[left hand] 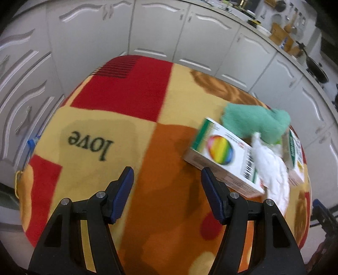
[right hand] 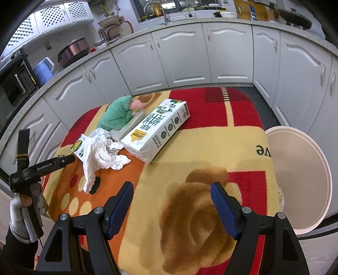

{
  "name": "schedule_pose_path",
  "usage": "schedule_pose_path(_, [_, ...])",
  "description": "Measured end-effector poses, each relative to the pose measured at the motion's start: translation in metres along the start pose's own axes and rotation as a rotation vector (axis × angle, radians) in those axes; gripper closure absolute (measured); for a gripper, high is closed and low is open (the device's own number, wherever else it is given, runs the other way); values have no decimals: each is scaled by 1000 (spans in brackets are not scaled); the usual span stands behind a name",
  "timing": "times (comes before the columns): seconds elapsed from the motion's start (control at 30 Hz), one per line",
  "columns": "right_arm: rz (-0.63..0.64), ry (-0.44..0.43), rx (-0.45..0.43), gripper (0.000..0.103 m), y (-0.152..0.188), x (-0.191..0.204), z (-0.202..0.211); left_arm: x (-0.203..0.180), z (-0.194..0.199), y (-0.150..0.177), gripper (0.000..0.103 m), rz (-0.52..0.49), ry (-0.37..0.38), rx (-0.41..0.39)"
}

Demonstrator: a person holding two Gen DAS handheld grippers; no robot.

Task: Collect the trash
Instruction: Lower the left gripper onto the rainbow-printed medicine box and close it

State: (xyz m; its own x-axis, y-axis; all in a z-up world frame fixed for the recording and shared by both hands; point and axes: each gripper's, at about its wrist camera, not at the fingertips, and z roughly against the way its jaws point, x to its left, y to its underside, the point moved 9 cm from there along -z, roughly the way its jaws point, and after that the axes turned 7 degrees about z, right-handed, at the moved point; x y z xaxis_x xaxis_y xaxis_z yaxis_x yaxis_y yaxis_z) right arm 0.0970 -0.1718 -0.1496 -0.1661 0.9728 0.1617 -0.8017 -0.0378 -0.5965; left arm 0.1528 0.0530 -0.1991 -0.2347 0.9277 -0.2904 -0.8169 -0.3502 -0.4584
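On the table under a red, orange and cream patterned blanket [right hand: 190,148], crumpled white tissue paper [right hand: 99,152] lies draped over a small box with a rainbow circle [left hand: 221,154], just beside a white milk carton [right hand: 158,131] and a green fluffy cloth [right hand: 117,114]. Left gripper [left hand: 166,179] and right gripper [right hand: 172,194] hover with fingers released, holding nothing. A round white bin [right hand: 304,182] stands beside the table's edge.

It was a home kitchen: white cabinets [right hand: 183,52] ran under a countertop [right hand: 211,20] (cluttered) with a faucet [right hand: 162,11] and microwave [right hand: 14,82].
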Motion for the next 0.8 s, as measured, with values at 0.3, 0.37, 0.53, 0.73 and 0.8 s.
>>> schedule_pose_path(0.3, [0, -7, 22, 30, -1, 2, -12, -3, -26, -47, 38, 35, 58, -13])
schedule_pose_path(0.37, [-5, -5, 26, 30, -1, 0, -14, -5, -29, -58, 38, 70, 114, 9])
schedule_pose_path(0.53, [-16, -8, 25, 30, -2, -3, -16, -15, -10, -70, 38, 101, 192, -8])
schedule_pose_path(0.73, [-11, -26, 26, 30, -6, 3, -20, -40, -20, -58, 38, -2, 88, 11])
schedule_pose_path(0.8, [-6, -30, 25, 30, -6, 6, -20, -50, -28, -55, 38, -9, 76, 19])
